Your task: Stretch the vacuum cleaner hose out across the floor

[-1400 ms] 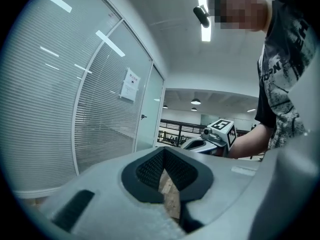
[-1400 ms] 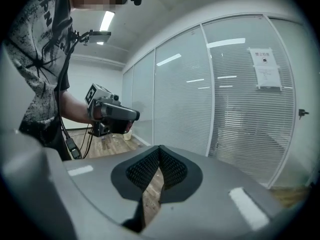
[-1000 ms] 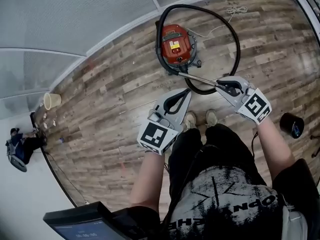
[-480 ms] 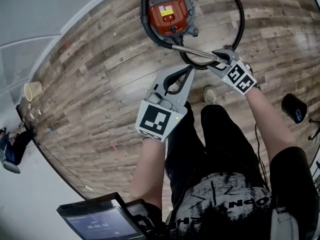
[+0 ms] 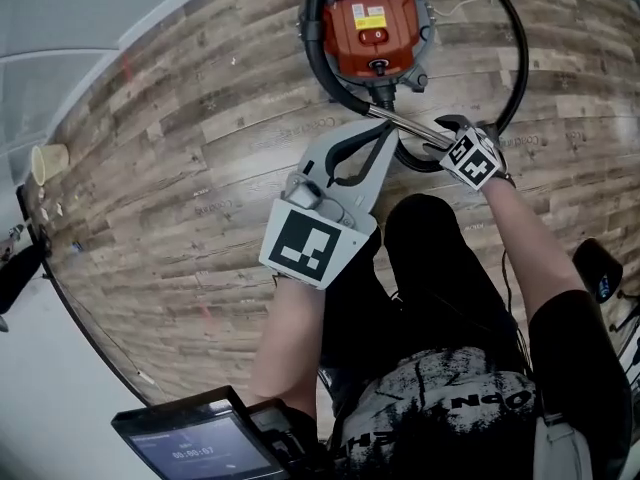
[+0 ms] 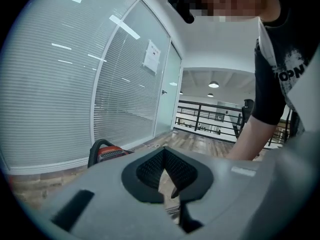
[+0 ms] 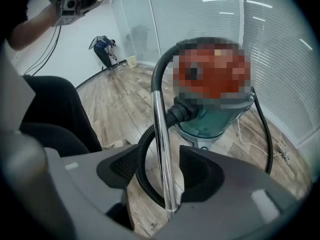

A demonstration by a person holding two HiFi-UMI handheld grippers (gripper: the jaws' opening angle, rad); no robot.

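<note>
Straddling the chrome wand [image 7: 161, 134] without pinching it, the right gripper's [image 7: 162, 174] jaws stand wide apart, having just been opening. Just beyond them the black hose [image 7: 142, 154] loops over the wooden floor [image 7: 120, 114] to the red vacuum cleaner [image 7: 210, 119]. The left gripper's [image 6: 164, 156] jaws are pressed together on nothing.

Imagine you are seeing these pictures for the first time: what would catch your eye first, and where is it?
The red vacuum cleaner stands out at the top of the head view on the wooden floor, its black hose looping around it. Next, the shiny metal tube stands between the jaws of the right gripper, which have just been opening. The left gripper, shut and empty, hangs to its left.
</note>
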